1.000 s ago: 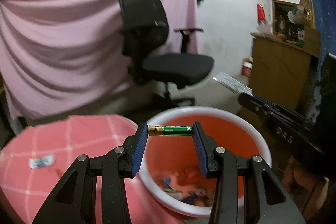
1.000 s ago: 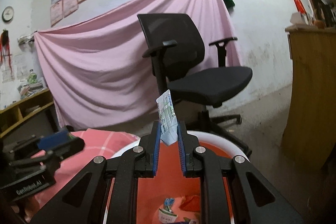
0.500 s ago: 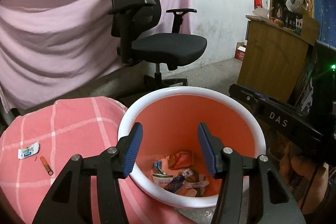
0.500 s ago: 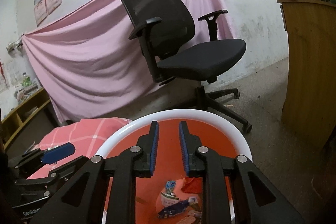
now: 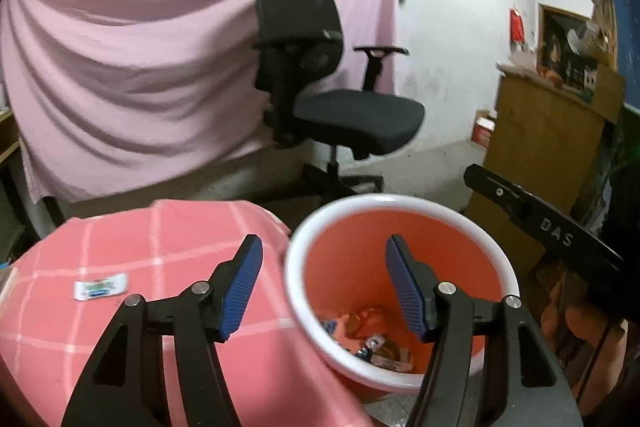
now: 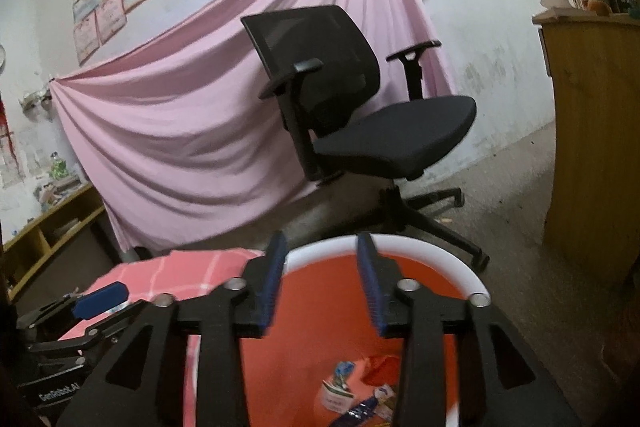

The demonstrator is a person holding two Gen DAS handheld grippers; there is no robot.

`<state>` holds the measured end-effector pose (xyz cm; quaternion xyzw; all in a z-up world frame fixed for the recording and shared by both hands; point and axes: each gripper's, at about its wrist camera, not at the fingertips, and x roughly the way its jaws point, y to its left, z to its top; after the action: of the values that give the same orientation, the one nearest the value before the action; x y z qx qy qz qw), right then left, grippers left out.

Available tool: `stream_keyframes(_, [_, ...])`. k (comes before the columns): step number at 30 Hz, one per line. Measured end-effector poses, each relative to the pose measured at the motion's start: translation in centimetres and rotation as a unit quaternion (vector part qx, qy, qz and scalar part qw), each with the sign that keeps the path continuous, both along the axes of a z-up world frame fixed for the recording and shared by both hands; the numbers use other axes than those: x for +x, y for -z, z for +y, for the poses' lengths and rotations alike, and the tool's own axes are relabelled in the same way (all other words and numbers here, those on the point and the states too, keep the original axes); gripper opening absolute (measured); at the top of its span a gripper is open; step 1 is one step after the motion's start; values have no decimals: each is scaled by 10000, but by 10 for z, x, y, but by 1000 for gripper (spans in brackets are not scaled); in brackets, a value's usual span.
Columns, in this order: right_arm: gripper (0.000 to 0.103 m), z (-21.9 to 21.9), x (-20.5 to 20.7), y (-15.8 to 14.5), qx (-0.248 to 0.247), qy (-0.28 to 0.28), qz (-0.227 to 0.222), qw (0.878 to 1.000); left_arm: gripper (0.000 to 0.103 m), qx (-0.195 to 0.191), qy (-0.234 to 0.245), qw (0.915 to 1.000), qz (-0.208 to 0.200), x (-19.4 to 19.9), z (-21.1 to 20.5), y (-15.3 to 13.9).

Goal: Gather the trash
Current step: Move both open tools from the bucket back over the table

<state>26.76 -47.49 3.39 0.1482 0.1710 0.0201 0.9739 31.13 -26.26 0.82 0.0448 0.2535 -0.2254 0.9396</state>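
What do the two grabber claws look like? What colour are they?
Both are black plastic claws with two fingers each. The left gripper and right gripper have ribbed blue pads inside the fingers and round silver screws on the joints. White letters "DAS" mark the side of the right one.

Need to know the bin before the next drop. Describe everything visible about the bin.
The bin is a round, open-topped bucket, apparently plastic, with a thick white rim and orange inside. It stands upright beside the pink checked cloth, seemingly against its edge. Crumpled wrappers and packets lie loose at the bottom; most of it is unfilled. No lid shows. Its base is hidden. Both grippers hang above it, touching nothing of it.
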Motion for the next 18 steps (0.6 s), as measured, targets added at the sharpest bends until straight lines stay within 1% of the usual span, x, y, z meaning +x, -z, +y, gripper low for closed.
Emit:
stream_keyframes(6, [47,36,5,-16,-35,-227,-246,9994,59,-183,-432,9988,-168,-2,48,-20])
stream_keyframes(9, [61,54,8,-23,50,-303,-423,9986,65,-275,-692,9967,-319,-6,76,-29])
stream_keyframes(10, [72,59,8,-26,71,-326,-480,9983,67,-333,-800,9955,-385,-9,86,-32])
stream_keyframes(11, [80,66,8,-28,104,-357,-579,9976,68,-398,-909,9941,-445,-11,97,-35])
stream_keyframes(13, [82,77,7,-33,118,-415,-736,9964,68,-506,-1091,9913,-530,-16,116,-37])
stream_keyframes(15, [87,89,7,-37,62,-479,-862,9951,70,-627,-1262,9882,-603,-19,134,-40])
stream_keyframes(16, [90,95,5,-38,23,-508,-936,9943,79,-691,-1359,9863,-638,-20,144,-40])
stream_keyframes(17, [95,102,4,-40,-45,-542,-1039,9931,88,-753,-1465,9840,-685,-22,153,-40])
stream_keyframes(18, [100,107,2,-42,-99,-564,-1138,9919,91,-805,-1551,9818,-738,-23,160,-40])
